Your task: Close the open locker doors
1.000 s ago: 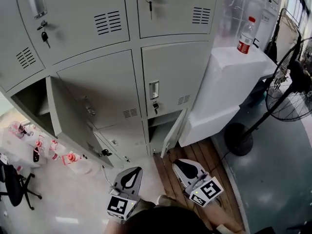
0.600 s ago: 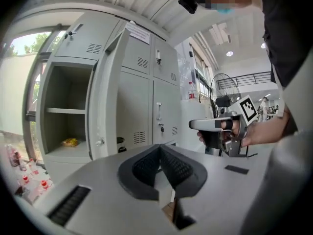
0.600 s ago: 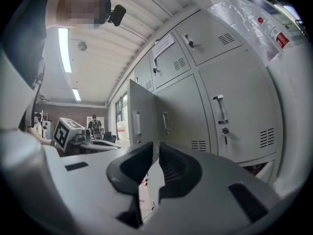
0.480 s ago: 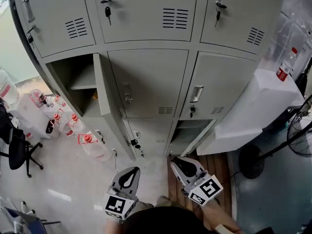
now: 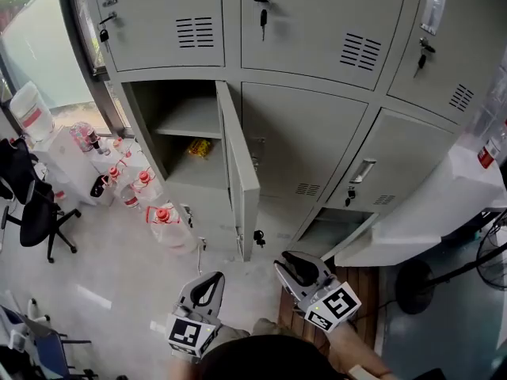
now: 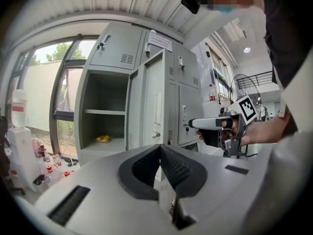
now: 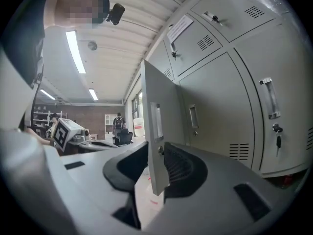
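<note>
Your right gripper [image 5: 291,262] has just been opening. Its jaws stand partly apart and empty, with the edge of the open locker door [image 5: 240,172] showing in the gap, untouched. Your left gripper [image 5: 211,280] is closed on nothing. Since a second ago the view has swung left, bringing that door to centre. A lower door [image 5: 346,239] stands ajar.
</note>
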Demonstrator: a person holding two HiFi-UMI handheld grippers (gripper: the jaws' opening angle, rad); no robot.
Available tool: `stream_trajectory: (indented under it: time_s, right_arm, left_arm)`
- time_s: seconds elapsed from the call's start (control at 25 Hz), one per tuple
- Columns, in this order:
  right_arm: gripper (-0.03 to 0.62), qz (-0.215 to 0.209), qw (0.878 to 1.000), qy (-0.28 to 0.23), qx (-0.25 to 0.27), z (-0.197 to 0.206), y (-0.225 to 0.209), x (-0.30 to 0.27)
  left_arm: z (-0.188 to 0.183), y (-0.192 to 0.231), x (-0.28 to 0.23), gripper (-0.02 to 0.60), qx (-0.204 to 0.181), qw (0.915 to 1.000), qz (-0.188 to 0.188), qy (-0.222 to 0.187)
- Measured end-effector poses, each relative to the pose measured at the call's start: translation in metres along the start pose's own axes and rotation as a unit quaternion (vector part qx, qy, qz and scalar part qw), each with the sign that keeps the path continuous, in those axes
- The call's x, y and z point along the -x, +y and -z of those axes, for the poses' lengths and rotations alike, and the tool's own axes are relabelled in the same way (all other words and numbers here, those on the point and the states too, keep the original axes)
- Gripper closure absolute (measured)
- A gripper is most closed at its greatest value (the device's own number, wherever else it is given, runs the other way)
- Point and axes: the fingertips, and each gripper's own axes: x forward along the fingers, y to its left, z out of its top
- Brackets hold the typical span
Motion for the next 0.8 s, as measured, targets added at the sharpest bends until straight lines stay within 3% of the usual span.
stream_trajectory:
  time_s: [0.32,0.8]
  right_arm:
    - [0.477,-0.019,1.0,0.013,0.011,0.002,0.018,-0.046]
    - [0.476,-0.004,1.0,0.019,0.015,0.003,0.032,-0.081]
  left_arm:
    - [0.004,0.041,0.019,0.572,0.01,0.9998,-0.019,0.002]
    - [0.007,0.08,0.024,0.572,0.005,0.9999,-0.004,-0.008]
